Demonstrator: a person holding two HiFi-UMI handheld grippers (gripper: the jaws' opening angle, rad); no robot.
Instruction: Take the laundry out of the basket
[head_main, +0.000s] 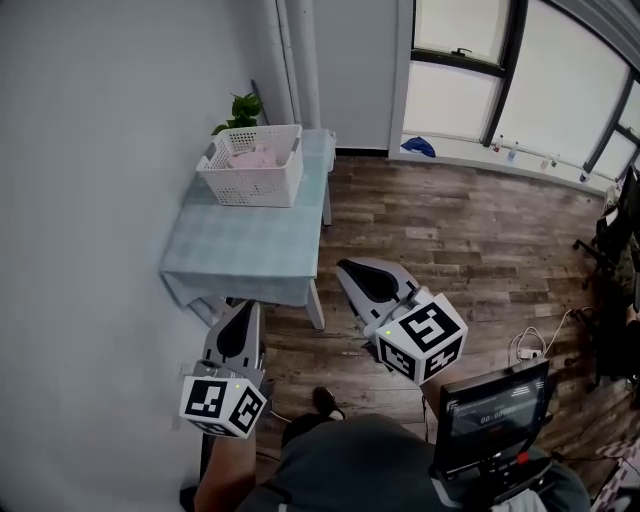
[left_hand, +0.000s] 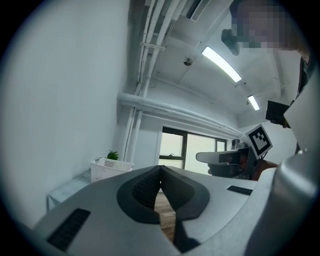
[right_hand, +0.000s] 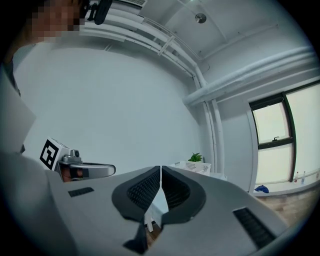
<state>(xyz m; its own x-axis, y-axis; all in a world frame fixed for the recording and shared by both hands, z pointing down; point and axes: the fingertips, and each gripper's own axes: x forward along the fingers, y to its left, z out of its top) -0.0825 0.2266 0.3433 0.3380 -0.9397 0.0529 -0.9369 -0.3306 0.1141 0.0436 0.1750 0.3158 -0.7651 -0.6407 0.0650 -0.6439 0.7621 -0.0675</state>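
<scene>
Head view. A white plastic basket, rectangular with lattice-pierced walls, stands at the far end of a small table, close to the wall. The laundry, a soft crumpled pink bundle, lies inside the basket, below its rim. A pale blue-green checked cloth covers the tabletop and hangs over its near edge. A leafy green plant rises just behind the basket.

The left gripper and the right gripper are smooth grey shells with black ribbed pads, each carrying a white cube printed with black square markers. Both are held level, near the table's front edge and well apart from the basket. In each gripper view the two jaws meet at their tips with nothing between them.

The floor is of weathered brown wood planks. The wall is plain matt grey-white, with vertical white pipes running up the corner. Dark-framed windows line the far side, and a small blue object lies below them. A black screen sits at lower right.
</scene>
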